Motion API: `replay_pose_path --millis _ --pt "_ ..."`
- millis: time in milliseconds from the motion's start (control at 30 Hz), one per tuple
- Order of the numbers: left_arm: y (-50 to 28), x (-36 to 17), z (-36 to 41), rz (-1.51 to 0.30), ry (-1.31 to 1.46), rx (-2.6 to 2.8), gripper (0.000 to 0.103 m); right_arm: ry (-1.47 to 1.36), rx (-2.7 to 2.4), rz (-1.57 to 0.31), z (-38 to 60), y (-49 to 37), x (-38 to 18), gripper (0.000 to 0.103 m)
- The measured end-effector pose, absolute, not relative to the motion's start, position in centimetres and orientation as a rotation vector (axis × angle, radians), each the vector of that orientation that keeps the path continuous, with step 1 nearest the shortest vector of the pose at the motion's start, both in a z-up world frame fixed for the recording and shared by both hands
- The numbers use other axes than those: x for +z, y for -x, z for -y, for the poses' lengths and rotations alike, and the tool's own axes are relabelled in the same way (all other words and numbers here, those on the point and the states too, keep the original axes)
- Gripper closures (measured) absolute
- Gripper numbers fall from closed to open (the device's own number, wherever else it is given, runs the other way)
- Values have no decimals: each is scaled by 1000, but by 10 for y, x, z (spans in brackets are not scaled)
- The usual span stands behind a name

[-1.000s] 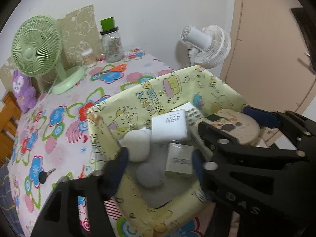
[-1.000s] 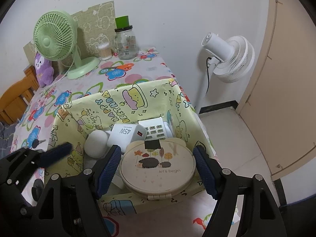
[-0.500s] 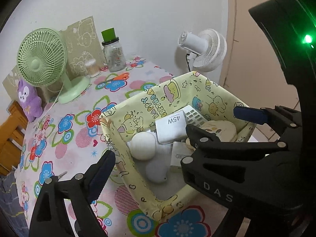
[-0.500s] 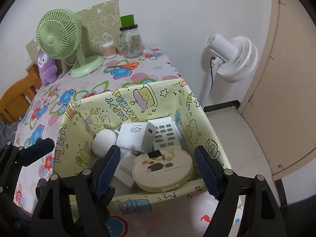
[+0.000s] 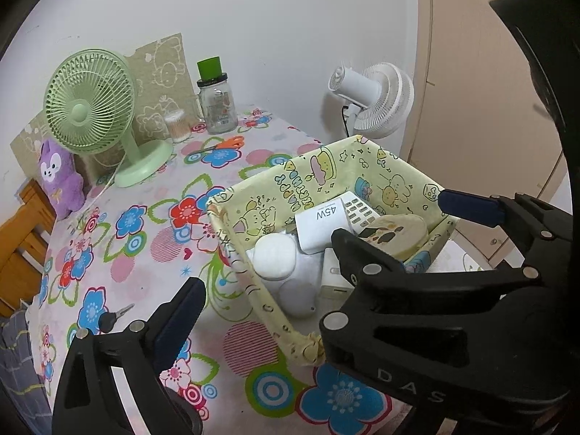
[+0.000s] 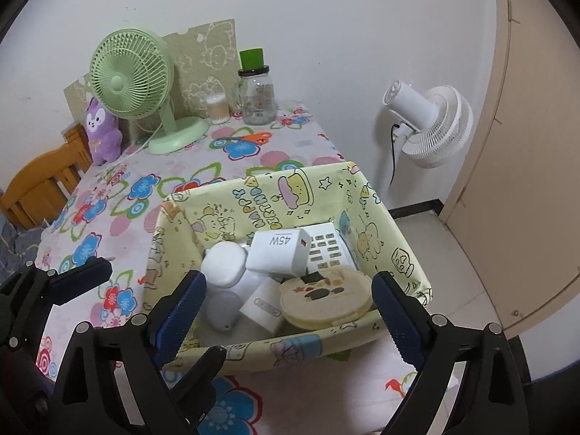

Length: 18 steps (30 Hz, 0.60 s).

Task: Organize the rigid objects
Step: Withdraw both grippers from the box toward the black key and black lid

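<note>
Right gripper is spread wide, its jaws just opened, gripping nothing; its blue pads hang clear above the near wall of the yellow bin, over the round tin. Left gripper has also just opened wide and is empty, one pad outside the bin's left wall, the other finger over the near corner. Inside the bin: the tin at the near right, a 45W charger behind it, a keypad remote to the charger's right, a white pod at the left. Beyond the bin stands a green fan.
</note>
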<state>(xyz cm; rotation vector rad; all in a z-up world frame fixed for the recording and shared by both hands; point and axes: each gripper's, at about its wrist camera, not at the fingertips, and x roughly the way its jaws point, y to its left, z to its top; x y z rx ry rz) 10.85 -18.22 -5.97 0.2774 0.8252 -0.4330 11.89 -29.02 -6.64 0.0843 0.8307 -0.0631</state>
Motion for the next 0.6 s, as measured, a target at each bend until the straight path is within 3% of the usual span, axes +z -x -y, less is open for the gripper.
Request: replay_pose_path --millis 600 --pt "-90 -46 143 -787 -236 -413 2 -71 -45 -774 255 -92 -47 9"
